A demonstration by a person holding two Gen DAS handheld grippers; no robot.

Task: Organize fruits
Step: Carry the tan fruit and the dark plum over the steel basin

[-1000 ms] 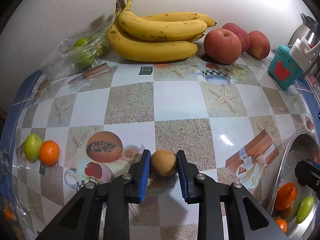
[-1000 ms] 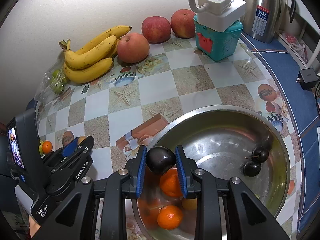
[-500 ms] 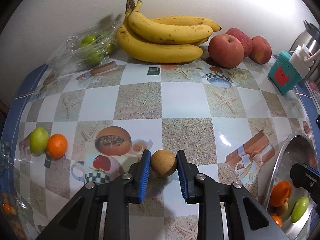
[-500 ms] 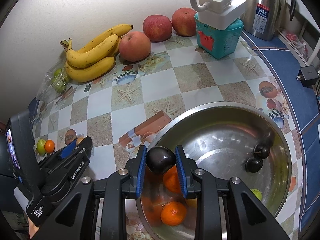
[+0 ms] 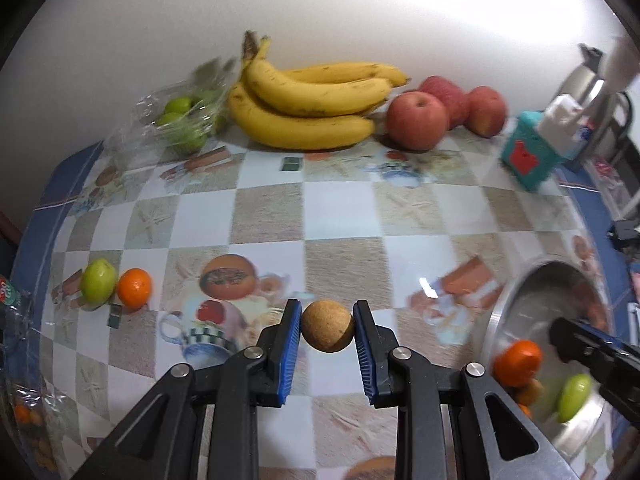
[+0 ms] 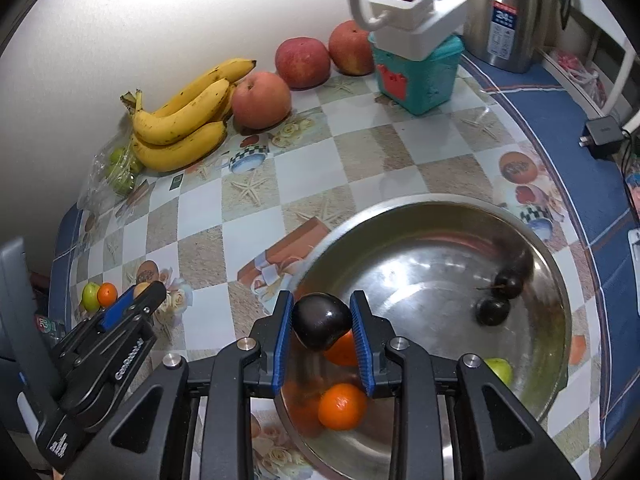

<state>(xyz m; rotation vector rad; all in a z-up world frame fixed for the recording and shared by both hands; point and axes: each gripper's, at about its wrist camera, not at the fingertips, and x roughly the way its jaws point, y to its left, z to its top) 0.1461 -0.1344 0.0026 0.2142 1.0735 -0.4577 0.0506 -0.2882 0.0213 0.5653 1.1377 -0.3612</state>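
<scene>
The left hand-held gripper point(image 5: 327, 332) is clamped on a small round tan fruit point(image 5: 327, 331), its blue pads pressing both sides, and the fruit hangs clear of the checkered surface point(image 5: 340, 212). The right hand-held gripper point(image 6: 322, 322) is clamped on a dark plum point(image 6: 322, 321) above the near-left rim of the steel bowl point(image 6: 400, 216), at about 7 o'clock of the bowl. Inside the bowl lie two oranges point(image 6: 342, 406) at 7 o'clock, two more dark plums point(image 6: 494, 311) towards 3 o'clock, and a green fruit point(image 6: 499, 368) at 5 o'clock. In the left wrist view, a bunch of bananas point(image 5: 312, 108) sits at 12 o'clock against the wall, with three apples point(image 5: 416, 120) just to its right and a clear bag of green fruits point(image 5: 180, 124) just to its left. At 9 o'clock a loose green fruit point(image 5: 98, 283) and a small orange point(image 5: 134, 287) lie touching each other on the surface. A teal box point(image 6: 416, 76) carrying a white power adapter point(image 6: 416, 20) stands at 1 o'clock in the right wrist view, beside a steel kettle point(image 6: 508, 12).
</scene>
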